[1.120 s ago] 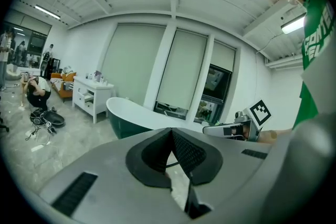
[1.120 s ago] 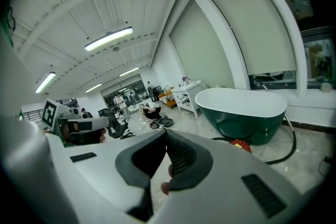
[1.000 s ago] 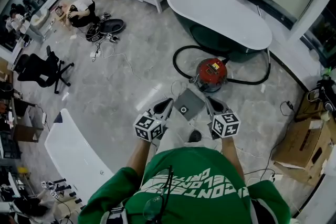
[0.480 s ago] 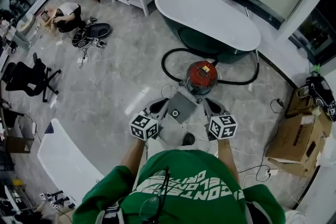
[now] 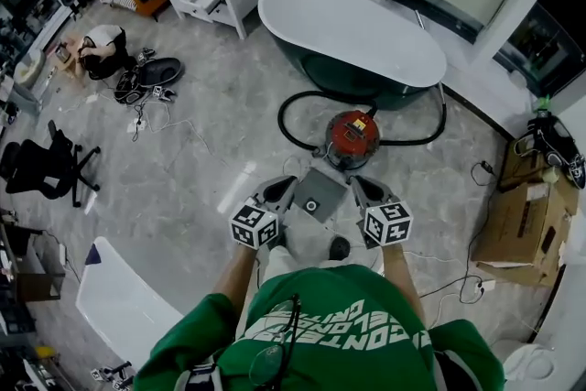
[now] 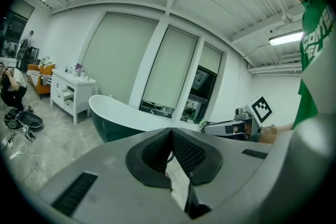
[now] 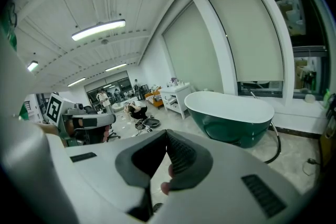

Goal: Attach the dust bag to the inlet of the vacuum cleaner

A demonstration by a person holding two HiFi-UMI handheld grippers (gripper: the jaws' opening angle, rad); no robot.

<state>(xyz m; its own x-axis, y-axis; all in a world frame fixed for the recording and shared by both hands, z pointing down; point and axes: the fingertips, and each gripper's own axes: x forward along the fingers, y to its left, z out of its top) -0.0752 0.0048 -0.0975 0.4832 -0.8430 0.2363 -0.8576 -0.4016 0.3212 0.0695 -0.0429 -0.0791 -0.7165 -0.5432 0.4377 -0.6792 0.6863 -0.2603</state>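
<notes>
Here left gripper [image 5: 286, 188] and right gripper [image 5: 360, 188] hide dust bag [image 5: 319, 194] edges.

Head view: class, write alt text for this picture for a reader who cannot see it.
Seen from above, a person in a green shirt holds a grey dust bag between the left claw and right claw. Just beyond stands a red vacuum cleaner with a black hose, before a bathtub.

Dust bag [image 5: 320, 195]: flat grey square with a small round hole, gripped at opposite edges by the left gripper [image 5: 289, 185] and right gripper [image 5: 356, 183]. Vacuum cleaner [image 5: 352, 135]: red round canister upright on the floor just beyond, its black hose [image 5: 280, 116] looped around it.
</notes>
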